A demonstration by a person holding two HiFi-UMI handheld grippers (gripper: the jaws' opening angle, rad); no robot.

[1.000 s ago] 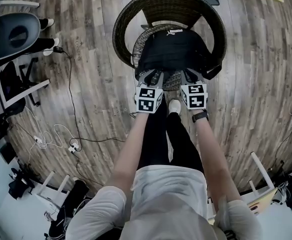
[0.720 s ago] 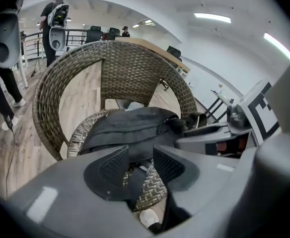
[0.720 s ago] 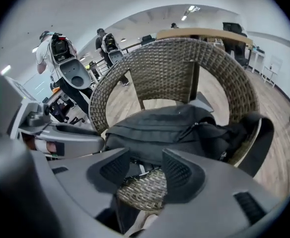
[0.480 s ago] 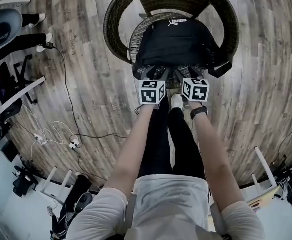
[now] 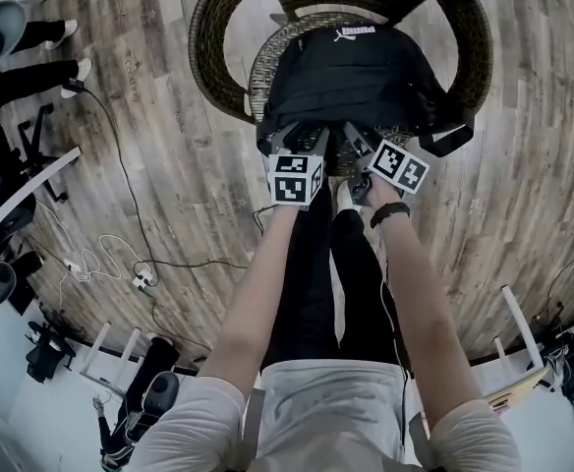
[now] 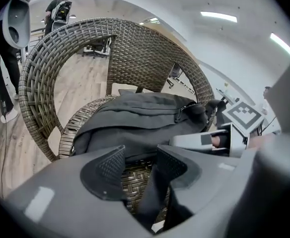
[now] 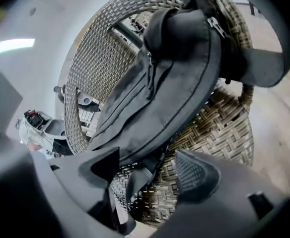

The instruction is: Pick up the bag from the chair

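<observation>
In the head view the top of the wicker chair (image 5: pixel 211 28) is cut off by the picture's edge. The jaw tips of both grippers are hard to make out there, as they are lost against the black bag (image 5: pixel 351 72) and partly covered by the marker cubes (image 5: pixel 295 177). The bag is laid across the round seat, filling most of it, with its near edge at the seat's front rim. Its underside is hidden in every view.

The left gripper (image 5: pixel 303 136) is held at the near edge of the bag, just beside the right gripper (image 5: pixel 358 144). In the left gripper view the jaws of the left gripper (image 6: pixel 141 163) are seen moderately apart, and nothing is clamped. A dark strap (image 6: pixel 151 200) is hung down between them, close against the right-hand pad; whether pad and strap touch cannot be told, and the strap's lower end is hidden behind the gripper's body. The woven seat (image 6: pixel 134 185) and the bag (image 6: pixel 135 118) are seen just beyond the tips.

In the right gripper view the jaws of the right gripper (image 7: pixel 150 175) are spread wide and nothing is gripped. The bag's lower edge (image 7: pixel 170 83) is overlapped by the left-hand jaw, a strap (image 7: pixel 137 182) is hung in the gap, and the seat's weave (image 7: pixel 214 133) is seen beside the other jaw.
</observation>
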